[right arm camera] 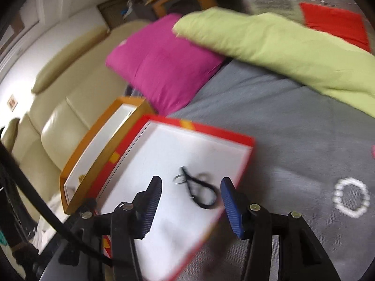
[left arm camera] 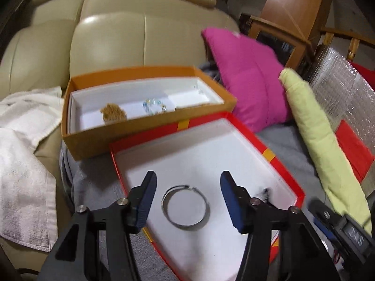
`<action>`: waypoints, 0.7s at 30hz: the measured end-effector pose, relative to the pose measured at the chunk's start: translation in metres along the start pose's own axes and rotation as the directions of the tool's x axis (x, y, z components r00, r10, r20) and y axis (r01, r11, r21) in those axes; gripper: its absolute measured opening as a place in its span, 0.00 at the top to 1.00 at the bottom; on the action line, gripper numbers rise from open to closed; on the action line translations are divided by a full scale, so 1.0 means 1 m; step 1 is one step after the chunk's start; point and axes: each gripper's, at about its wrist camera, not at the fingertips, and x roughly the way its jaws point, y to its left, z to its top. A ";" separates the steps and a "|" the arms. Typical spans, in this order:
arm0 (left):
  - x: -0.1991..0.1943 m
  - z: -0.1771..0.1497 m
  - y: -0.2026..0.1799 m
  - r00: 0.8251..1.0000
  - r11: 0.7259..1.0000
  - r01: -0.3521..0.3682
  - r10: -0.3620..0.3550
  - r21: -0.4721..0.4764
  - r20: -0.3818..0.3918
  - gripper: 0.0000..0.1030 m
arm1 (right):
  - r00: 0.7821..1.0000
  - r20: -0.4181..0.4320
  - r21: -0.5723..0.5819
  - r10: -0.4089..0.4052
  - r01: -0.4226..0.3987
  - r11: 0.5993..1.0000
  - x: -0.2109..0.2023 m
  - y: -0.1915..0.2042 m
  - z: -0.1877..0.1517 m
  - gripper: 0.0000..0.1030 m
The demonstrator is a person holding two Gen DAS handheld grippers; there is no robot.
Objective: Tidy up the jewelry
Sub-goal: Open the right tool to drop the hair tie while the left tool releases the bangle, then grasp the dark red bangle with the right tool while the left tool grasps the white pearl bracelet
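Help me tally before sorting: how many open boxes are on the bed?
2. The orange box sits nearer the sofa; the red box lies against it, closer to the cameras. Others may be out of view.

Even indoor light, fairly bright, with white glare on the cream sofa (left arm camera: 112,39) cushions. Heavy motion smear in the right wrist view, the red box (right arm camera: 236,140) edges streaking. Fisheye bending and dark corners frame both views.
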 end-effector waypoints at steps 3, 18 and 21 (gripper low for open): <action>-0.012 0.001 -0.015 0.999 0.999 0.024 -0.025 0.032 0.045 0.38 | 0.998 0.041 0.038 -0.043 0.041 0.998 -0.030 -0.026 -0.014 0.36; -0.028 -0.085 -0.138 0.954 0.815 0.298 -0.247 0.496 -0.168 0.29 | 0.953 0.035 0.307 -0.299 0.275 0.911 -0.148 -0.214 -0.102 0.37; -0.027 -0.101 -0.149 0.944 0.774 0.328 -0.245 0.541 -0.221 0.29 | 0.951 0.014 0.345 -0.308 0.285 0.895 -0.146 -0.239 -0.092 0.45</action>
